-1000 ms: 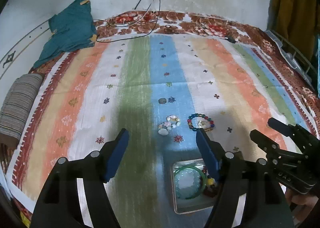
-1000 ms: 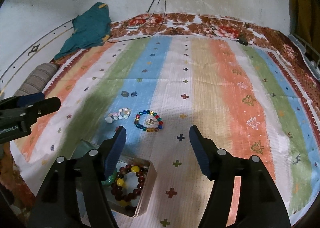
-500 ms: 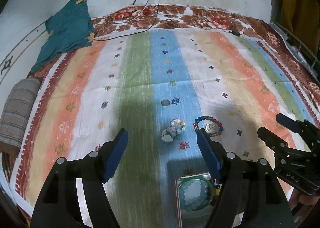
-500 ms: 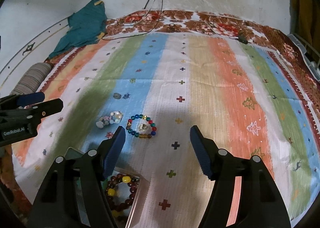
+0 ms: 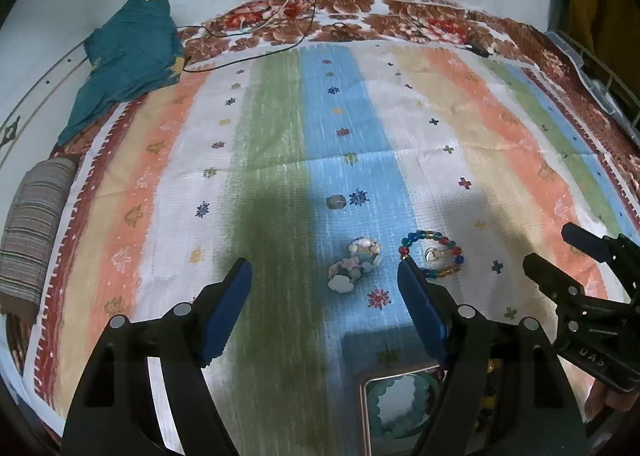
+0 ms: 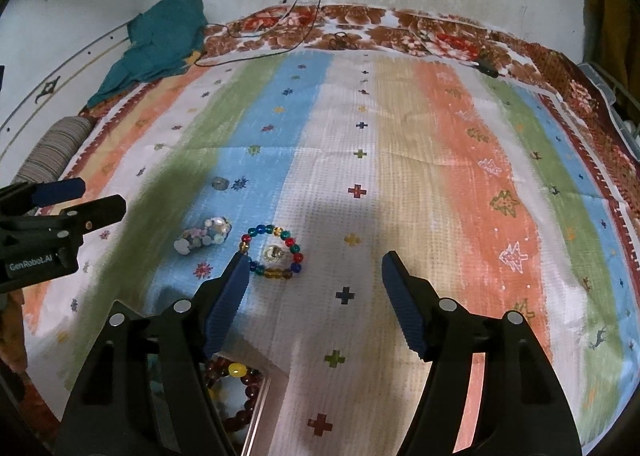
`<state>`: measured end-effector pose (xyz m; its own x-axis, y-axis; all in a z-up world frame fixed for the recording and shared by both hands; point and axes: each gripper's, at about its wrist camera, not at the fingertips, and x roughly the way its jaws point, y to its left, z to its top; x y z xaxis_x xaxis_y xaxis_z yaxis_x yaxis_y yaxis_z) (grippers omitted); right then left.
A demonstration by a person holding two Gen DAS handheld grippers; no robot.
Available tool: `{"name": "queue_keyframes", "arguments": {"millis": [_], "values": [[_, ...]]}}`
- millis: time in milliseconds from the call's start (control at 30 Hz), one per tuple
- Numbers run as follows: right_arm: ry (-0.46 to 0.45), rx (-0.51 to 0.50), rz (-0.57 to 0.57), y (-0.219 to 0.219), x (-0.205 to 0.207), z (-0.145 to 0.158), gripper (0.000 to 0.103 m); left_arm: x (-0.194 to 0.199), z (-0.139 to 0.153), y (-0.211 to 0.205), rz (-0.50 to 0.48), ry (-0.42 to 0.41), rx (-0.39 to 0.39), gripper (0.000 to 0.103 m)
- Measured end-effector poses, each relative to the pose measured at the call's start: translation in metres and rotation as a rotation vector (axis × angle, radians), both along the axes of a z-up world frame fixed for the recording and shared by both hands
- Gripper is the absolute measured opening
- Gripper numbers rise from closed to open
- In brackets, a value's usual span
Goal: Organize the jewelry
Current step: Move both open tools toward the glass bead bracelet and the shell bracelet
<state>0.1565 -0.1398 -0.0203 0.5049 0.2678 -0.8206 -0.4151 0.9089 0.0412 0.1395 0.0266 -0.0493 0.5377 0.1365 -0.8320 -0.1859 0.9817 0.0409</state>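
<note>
Both tools are hanging with fingers spread apart and gripping nothing: the left tool [image 5: 324, 288] at lower centre of its view, the right tool [image 6: 312, 288] at lower centre of its own. Just beyond the right tool's left fingertip [image 6: 236, 272], the multicoloured bead bracelet [image 6: 272, 252] is lying on the striped bedspread [image 6: 400, 160], ringing a small clear trinket [image 6: 274, 254]; left of it a shell bracelet [image 6: 204, 236] is sitting bunched, and farther up a single grey bead [image 6: 219, 183] is resting alone. At the bottom edge, the metal tin [image 5: 362, 412] is holding a green bangle [image 5: 394, 404] and, in the right view, a dark red bead bracelet [image 6: 240, 396]. Count: two tools, three bracelets, one bangle, one trinket, one loose bead, one tin. The risk, judging from here: a closing pinch on the beaded ring may also catch the trinket inside it or drag the soft cloth, and a loose grip on round beads could let the bracelet slip short of the tin.
</note>
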Motion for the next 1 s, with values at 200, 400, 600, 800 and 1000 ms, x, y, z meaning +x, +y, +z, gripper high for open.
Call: {"name": "queue_keyframes", "arguments": {"millis": [200,400,600,800,1000], "values": [[0.015,-0.005,-0.002,0.001,0.006,-0.005,0.072,0.008,-0.004,-0.004,-0.016,0.007,0.012,0.076],[0.029,-0.019,0.005,0.005,0.012,-0.012,0.072,0.016,-0.012,-0.004,-0.021,0.031,0.015,0.076],[0.043,-0.032,0.007,0.007,0.018,-0.018,0.072,0.021,-0.017,-0.003,-0.024,0.042,0.009,0.078],[0.06,-0.033,0.007,0.008,0.024,-0.024,0.072,0.027,-0.027,-0.002,-0.026,0.065,0.017,0.078],[0.078,-0.037,0.005,0.009,0.029,-0.032,0.072,0.031,-0.029,0.001,-0.024,0.073,0.014,0.079]]}}
